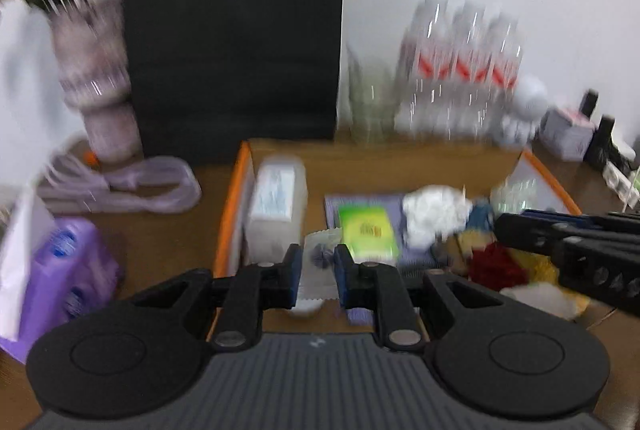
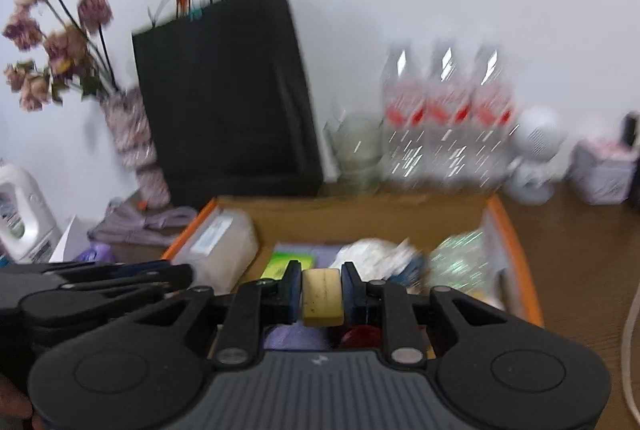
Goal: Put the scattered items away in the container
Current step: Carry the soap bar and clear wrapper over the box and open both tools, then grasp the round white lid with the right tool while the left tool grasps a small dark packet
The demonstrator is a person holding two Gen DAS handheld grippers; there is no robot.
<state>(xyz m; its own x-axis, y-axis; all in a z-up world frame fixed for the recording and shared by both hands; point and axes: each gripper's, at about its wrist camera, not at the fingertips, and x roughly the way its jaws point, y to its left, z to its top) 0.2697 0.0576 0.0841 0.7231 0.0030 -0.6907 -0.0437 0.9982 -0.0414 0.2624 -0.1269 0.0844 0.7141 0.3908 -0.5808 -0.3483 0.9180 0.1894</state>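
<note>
While both grippers hover over the orange-rimmed box (image 1: 236, 189), left gripper (image 1: 317, 270) fingers clamped on a clear sachet (image 1: 318, 262), right gripper (image 2: 321, 296) fingers clamped on a yellow block (image 2: 322, 297), black bag (image 1: 236, 29) behind the box.

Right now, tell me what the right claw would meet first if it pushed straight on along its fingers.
Probably the clutter inside the orange-rimmed box, likely the white crumpled wad just beyond the yellow block it grips; blur leaves depth unclear.
</note>
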